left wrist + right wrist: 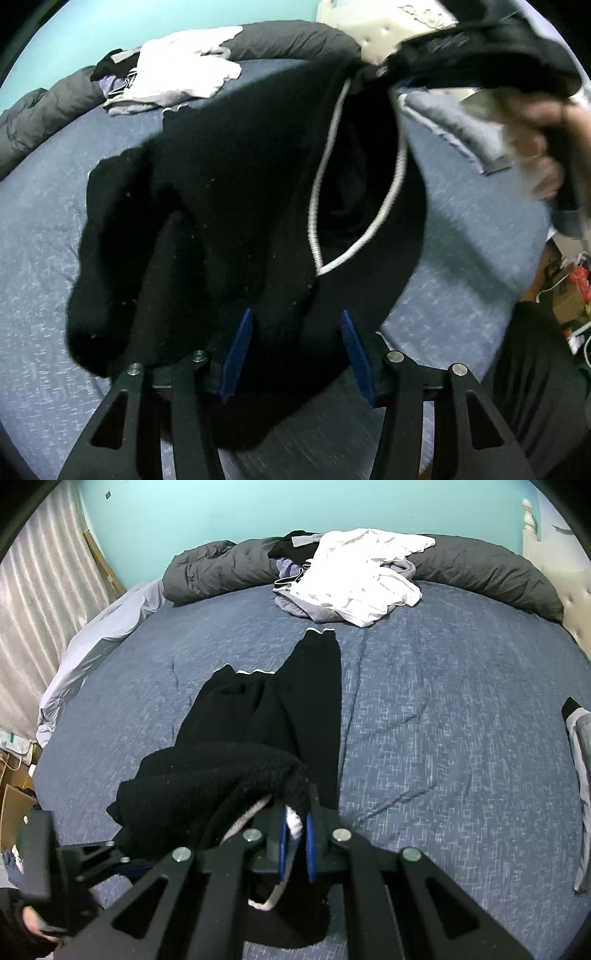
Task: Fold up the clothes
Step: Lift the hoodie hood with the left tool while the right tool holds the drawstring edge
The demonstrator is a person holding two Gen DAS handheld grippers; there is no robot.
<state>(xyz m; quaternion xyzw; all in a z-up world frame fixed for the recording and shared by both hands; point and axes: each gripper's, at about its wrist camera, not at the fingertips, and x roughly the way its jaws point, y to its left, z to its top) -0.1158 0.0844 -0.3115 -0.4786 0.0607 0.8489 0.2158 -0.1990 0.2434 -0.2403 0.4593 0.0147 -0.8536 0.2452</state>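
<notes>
black pants point(295, 716) on blue bed point(443, 720), waistband clamped in right claw point(295, 834)

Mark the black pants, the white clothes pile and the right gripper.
black pants point(314, 686): right wrist view, on the right leg lying on the bed.
white clothes pile point(362, 576): right wrist view, middle of the white fabric.
right gripper point(295, 834): right wrist view, between the blue fingertips, clamped on the waistband.
</notes>
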